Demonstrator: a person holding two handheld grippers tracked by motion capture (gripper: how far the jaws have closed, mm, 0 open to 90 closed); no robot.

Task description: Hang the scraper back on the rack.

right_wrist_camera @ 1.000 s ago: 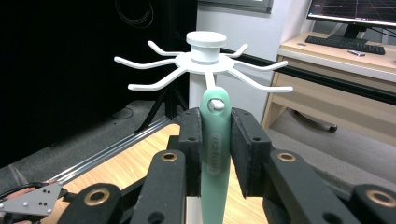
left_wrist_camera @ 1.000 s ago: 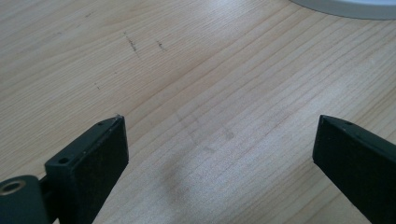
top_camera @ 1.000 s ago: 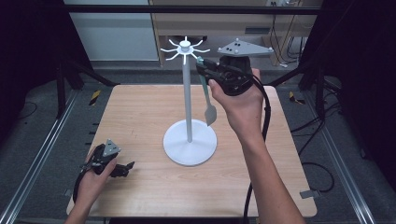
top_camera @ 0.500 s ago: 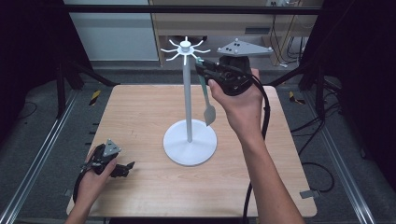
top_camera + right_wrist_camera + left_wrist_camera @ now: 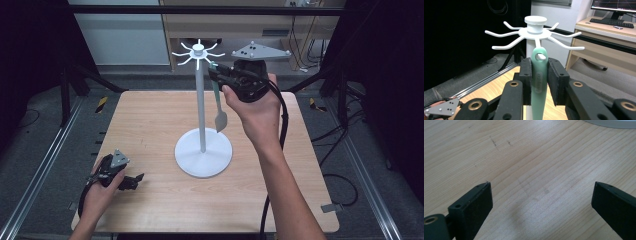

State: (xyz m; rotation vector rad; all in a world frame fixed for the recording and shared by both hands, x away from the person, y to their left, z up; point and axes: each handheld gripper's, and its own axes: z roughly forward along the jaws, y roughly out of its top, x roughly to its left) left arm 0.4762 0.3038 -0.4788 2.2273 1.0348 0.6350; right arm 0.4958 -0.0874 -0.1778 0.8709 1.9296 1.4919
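Green utensil point(image 5: 539, 82) on rack hook point(image 5: 538, 45), fingers point(image 5: 525, 75) clamping it

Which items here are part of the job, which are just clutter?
In the job: right gripper, green utensil whose handle it clamps, white hook stand.
Lying about: left gripper open over the table; keyboard on background desk.

Your right gripper point(image 5: 539, 83) has its two black pads pressed on either side of a mint-green utensil handle point(image 5: 539, 85), which stands upright between them. Just above the pads, the handle's hole sits over the tip of one arm of the white hanging rack point(image 5: 535, 27). The rack's other arms fan out left and right above your jaws.
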